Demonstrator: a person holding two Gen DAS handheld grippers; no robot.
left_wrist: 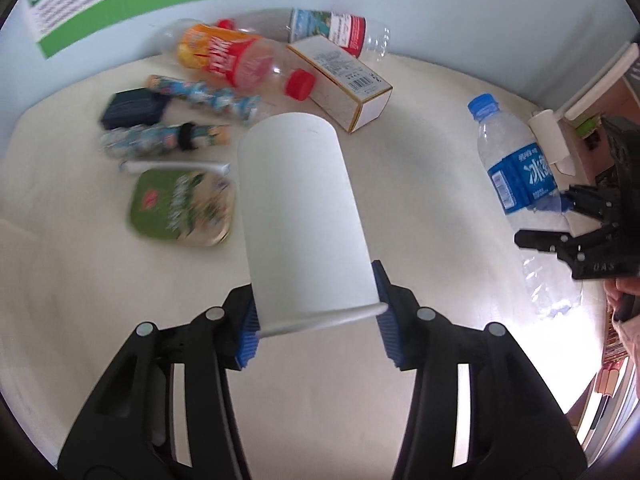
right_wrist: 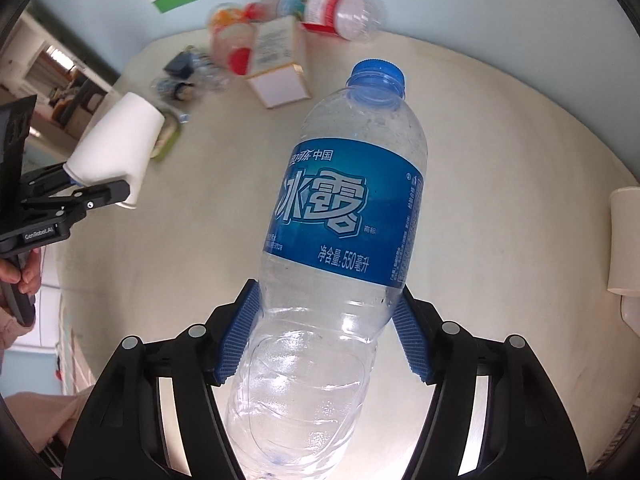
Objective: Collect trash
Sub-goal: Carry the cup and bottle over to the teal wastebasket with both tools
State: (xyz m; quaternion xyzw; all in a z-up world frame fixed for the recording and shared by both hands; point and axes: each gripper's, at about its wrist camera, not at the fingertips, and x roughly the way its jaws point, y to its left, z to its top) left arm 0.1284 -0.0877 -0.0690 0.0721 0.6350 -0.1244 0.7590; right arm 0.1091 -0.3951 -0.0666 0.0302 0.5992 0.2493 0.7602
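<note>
Holding a cup (left_wrist: 300,216) in our left gripper (left_wrist: 318,320) and a bottle (right_wrist: 340,220) in our right gripper (right_wrist: 324,332), both long axes point toward the box (left_wrist: 344,80) ahead.

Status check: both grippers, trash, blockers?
Left gripper shut on white paper cup. Right gripper shut on clear blue-labelled plastic water bottle. Bottles, cardboard box, wrappers remain on cream table. No blockers seen.
</note>
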